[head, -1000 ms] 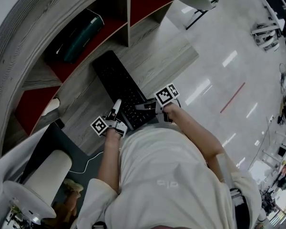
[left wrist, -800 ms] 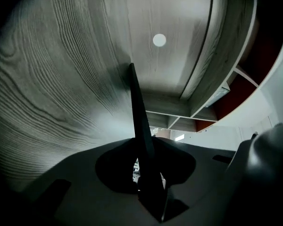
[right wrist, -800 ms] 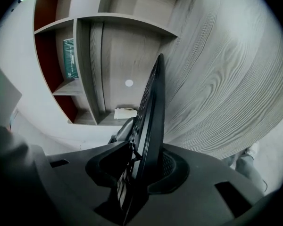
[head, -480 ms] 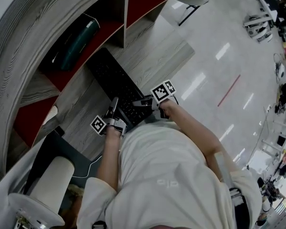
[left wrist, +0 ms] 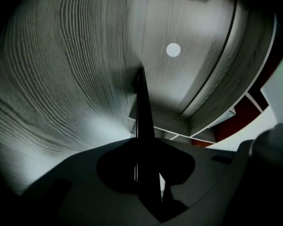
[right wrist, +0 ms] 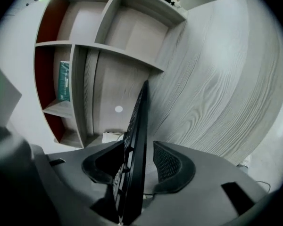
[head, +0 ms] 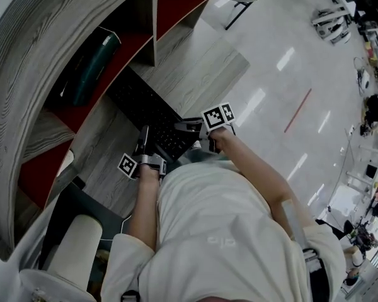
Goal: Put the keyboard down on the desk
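While the left tongs (head: 143,138) pinched the near left edge of the black keyboard (head: 138,106), the right tongs (head: 189,126) were opening. The keyboard's right edge ran between their pads, and one pad stood clear of it. The keyboard stretched along the grey wood-grain worktop (head: 201,71), its far end close to the shelf unit (head: 154,24), where a teal case (head: 91,65) rested in a red-backed compartment.

Black matt plastic keyboard (head: 148,112) on grey matt wood-grain desk (head: 205,68); pale glossy smooth floor (head: 271,43) beside desk.
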Demonstrator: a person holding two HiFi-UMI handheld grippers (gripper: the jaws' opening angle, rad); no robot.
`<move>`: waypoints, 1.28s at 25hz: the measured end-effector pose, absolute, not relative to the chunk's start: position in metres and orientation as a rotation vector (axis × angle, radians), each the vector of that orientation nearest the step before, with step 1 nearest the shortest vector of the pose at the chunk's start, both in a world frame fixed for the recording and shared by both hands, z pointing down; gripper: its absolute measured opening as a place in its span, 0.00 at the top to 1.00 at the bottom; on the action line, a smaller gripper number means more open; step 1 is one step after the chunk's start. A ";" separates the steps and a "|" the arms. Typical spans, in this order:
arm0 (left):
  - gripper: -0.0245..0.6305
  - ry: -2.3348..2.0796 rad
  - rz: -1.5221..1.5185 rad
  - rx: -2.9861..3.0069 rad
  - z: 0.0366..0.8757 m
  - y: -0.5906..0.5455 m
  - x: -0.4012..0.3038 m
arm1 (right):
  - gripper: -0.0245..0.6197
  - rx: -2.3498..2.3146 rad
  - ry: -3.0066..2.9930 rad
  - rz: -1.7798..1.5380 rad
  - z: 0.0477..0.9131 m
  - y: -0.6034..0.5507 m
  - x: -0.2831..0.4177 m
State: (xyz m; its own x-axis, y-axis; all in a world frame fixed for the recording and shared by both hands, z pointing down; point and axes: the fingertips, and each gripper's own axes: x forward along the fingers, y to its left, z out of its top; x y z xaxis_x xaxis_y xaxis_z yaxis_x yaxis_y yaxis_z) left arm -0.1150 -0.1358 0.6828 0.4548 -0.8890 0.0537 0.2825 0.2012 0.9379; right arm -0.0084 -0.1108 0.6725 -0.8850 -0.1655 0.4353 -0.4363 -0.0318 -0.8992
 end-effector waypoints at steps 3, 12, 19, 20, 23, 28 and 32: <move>0.81 -0.699 -0.923 1.045 0.685 -0.140 -0.110 | 0.61 0.777 -2.028 2.081 0.670 -0.114 0.012; 0.81 -0.689 -0.901 1.036 0.692 -0.149 -0.086 | 0.59 0.936 -1.968 2.217 0.668 -0.083 0.040; 0.81 -0.684 -0.891 1.052 0.694 -0.154 -0.070 | 0.71 1.006 -1.928 2.246 0.672 -0.072 0.046; 0.81 -0.683 -0.888 1.053 0.694 -0.155 -0.068 | 0.71 1.022 -1.924 2.255 0.672 -0.073 0.048; 0.81 -0.686 -0.870 1.053 0.697 -0.157 -0.065 | 0.73 1.061 -1.926 2.257 0.673 -0.075 0.050; 0.79 -0.720 -0.809 1.088 0.702 -0.154 -0.065 | 0.74 1.085 -1.889 2.302 0.681 -0.072 0.050; 0.75 -0.718 -0.738 1.081 0.705 -0.138 -0.067 | 0.74 1.106 -1.875 2.301 0.689 -0.072 0.053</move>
State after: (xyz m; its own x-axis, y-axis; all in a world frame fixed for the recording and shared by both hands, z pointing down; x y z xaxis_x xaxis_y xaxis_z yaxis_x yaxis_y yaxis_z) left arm -0.0674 -0.1380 0.7048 0.5611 -0.8142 0.1491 0.1720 0.2909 0.9412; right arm 0.0532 -0.0719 0.6890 -0.7559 -0.4321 0.4919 -0.3944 -0.2991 -0.8689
